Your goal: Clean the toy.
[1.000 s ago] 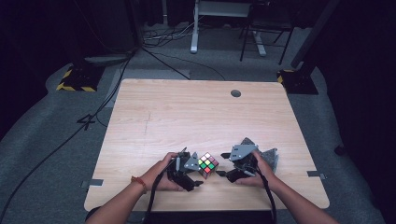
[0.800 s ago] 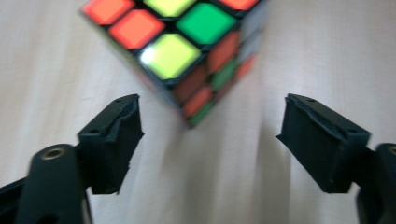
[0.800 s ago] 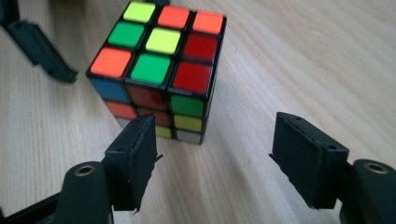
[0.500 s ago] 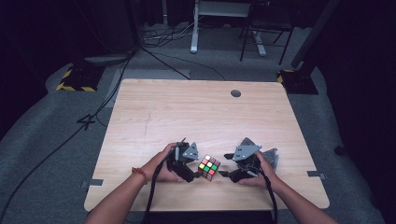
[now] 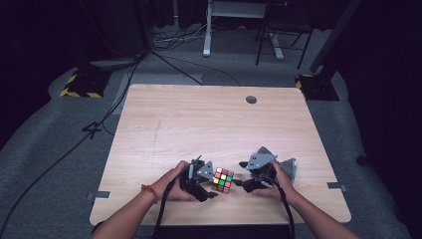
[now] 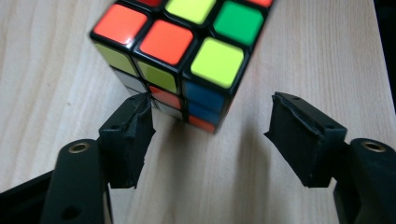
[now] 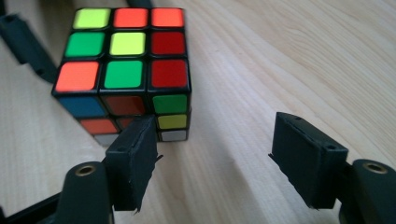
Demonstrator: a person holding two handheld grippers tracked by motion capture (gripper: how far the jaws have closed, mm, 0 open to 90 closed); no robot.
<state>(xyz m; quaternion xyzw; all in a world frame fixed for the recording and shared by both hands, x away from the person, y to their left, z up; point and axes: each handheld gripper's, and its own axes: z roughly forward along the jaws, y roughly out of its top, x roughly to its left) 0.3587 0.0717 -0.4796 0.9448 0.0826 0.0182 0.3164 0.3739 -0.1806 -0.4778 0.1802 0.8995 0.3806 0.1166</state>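
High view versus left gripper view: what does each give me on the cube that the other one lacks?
The high view gives the layout: the cube sits near the table's front edge, between the left gripper and the right gripper, with both hands and the floor cables behind. The left gripper view gives the close detail: its jaws stand apart, one fingertip right at the cube's lower layer and the other clear of it, so nothing is clamped; those jaws have just been closing. Both share the scrambled cube resting on the wooden table.
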